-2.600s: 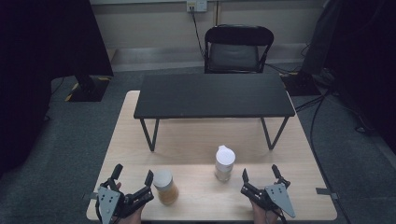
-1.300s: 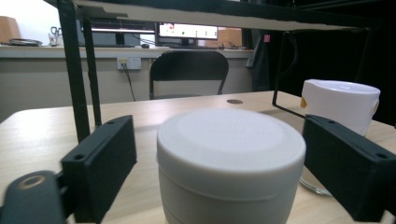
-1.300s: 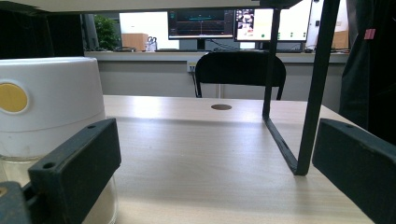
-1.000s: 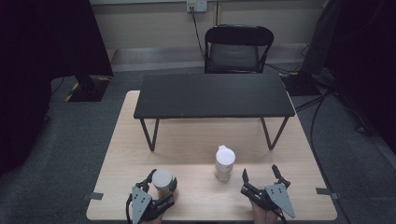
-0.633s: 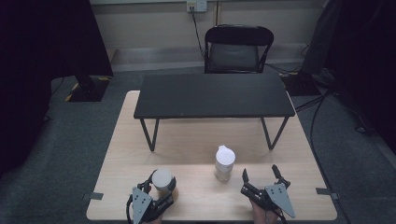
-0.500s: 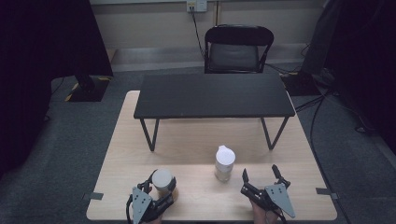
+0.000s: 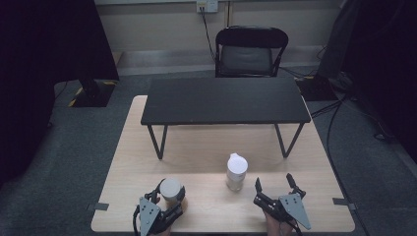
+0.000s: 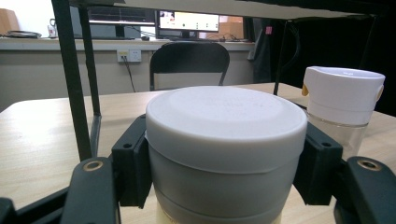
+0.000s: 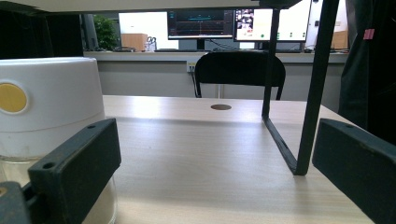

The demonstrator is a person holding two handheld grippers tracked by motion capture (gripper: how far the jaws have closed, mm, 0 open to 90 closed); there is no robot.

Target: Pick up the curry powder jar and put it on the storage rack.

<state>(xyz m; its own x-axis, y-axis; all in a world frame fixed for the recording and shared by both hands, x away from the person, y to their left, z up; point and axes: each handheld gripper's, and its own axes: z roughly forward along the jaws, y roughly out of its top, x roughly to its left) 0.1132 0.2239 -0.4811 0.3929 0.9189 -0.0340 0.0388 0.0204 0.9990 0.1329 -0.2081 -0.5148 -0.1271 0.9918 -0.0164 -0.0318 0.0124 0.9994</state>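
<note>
Nearest the person, the left gripper [image 7: 167, 196] is now sitting around the grey-lidded jar [image 7: 170, 189] at the front left of the wooden table [image 7: 206, 152], where a couple of seconds back it was resting wide open off to the jar's left, and over the last second its jaws have been drawing in. In the left gripper view both black pads are pressing against the sides of the jar [image 8: 226, 154] just under the lid, so the gripper is clamping on it rather than merely framing it. The jar is standing upright on the tabletop, with no sign of a lift yet. That suggests the reach is over and the grasp is being settled, so a lift or carry looks like the next thing due. The right gripper [image 7: 276, 191] is lying at the front right with its jaws spread apart, holding nothing, in the same spot as before. Just beyond and to its left, the white-capped bottle [image 7: 236, 171] is standing untouched, a little apart from the jar. Farther out, the small black table [image 7: 225, 101] is standing on the wooden one, and behind it a black chair [image 7: 251, 51] is waiting on the carpet.
</note>
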